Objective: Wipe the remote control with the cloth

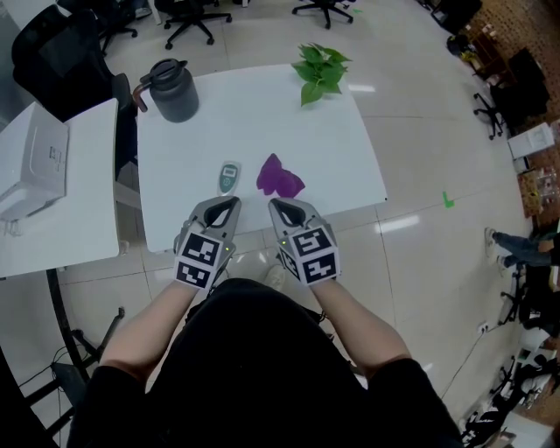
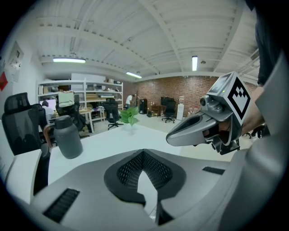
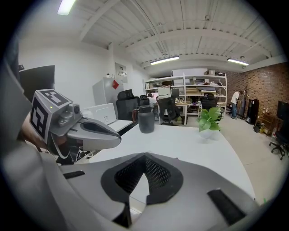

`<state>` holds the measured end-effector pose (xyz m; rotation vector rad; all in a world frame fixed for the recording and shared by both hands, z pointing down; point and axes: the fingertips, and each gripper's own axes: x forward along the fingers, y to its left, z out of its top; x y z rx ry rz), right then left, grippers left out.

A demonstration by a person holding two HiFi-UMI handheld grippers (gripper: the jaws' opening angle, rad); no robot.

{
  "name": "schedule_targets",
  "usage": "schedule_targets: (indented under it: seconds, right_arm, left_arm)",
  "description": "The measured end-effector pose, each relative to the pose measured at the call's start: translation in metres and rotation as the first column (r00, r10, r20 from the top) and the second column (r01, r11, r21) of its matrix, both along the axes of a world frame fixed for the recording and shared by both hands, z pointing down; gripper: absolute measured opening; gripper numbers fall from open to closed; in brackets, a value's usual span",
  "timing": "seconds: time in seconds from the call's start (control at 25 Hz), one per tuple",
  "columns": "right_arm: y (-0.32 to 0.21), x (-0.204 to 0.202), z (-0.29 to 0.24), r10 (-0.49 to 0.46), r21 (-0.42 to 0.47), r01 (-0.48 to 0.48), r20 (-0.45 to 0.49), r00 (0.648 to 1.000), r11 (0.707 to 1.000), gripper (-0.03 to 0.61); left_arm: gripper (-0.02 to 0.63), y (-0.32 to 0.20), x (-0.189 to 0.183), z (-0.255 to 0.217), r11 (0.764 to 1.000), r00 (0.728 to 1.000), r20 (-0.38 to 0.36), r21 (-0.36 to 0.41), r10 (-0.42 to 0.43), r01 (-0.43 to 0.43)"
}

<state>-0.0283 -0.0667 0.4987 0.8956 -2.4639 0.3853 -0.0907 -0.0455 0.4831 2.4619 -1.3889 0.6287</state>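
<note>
Nearest, the left claw (image 1: 229, 203) and the right claw (image 1: 277, 206) hang side by side at the near edge of the white surface (image 1: 254, 127). Each has its jaws closed together with nothing between them. Just beyond the left claw's tip lies the remote control (image 1: 228, 178), pale with a teal patch, its length running away from the person. To its right and apart from it, the purple cloth (image 1: 279, 177) lies crumpled, just ahead of the right claw. Farther back, a dark grey jug (image 1: 172, 90) stands near the surface's far left corner. A green plant (image 1: 320, 70) sits at the far edge towards the right. Behind them, office chairs (image 1: 188, 16) stand on the tiled floor.
</note>
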Motion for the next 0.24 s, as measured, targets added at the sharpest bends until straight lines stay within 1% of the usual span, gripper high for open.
schedule_targets:
  seconds: [0.24]
  right_arm:
    - [0.0055, 0.0043, -0.0015, -0.009, 0.003, 0.009, 0.001, 1.000, 1.000, 0.014]
  left_arm:
    - [0.003, 0.0066, 0.0057, -0.0005, 1.000, 1.000, 0.003, 0.000, -0.006, 0.006]
